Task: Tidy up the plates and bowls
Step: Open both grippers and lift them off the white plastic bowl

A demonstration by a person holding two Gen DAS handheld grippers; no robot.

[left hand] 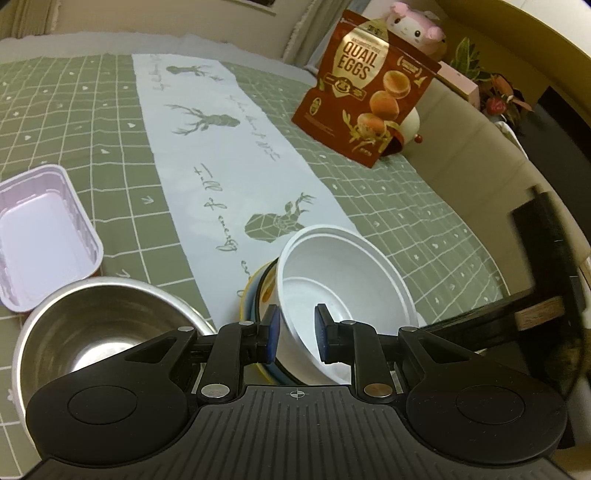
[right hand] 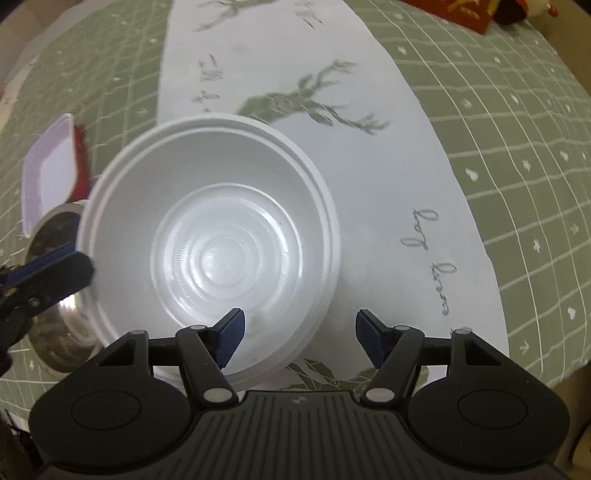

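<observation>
From the left wrist, your left gripper (left hand: 295, 332) pinches the tilted white bowl (left hand: 343, 291) by its near wall over the stacked plates (left hand: 258, 291); from the right wrist, your right gripper (right hand: 299, 338) gapes empty, so level the bowl before seating it.

A home: plush toy (left hand: 413, 26), houseplant (left hand: 498, 88), clothed table (left hand: 92, 110).

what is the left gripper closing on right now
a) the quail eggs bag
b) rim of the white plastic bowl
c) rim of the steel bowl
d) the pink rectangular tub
b: in the left wrist view the left gripper has one blue pad outside and one inside the wall of the white plastic bowl, which is tilted over a stack of dishes; the steel bowl sits untouched beside it.
</observation>
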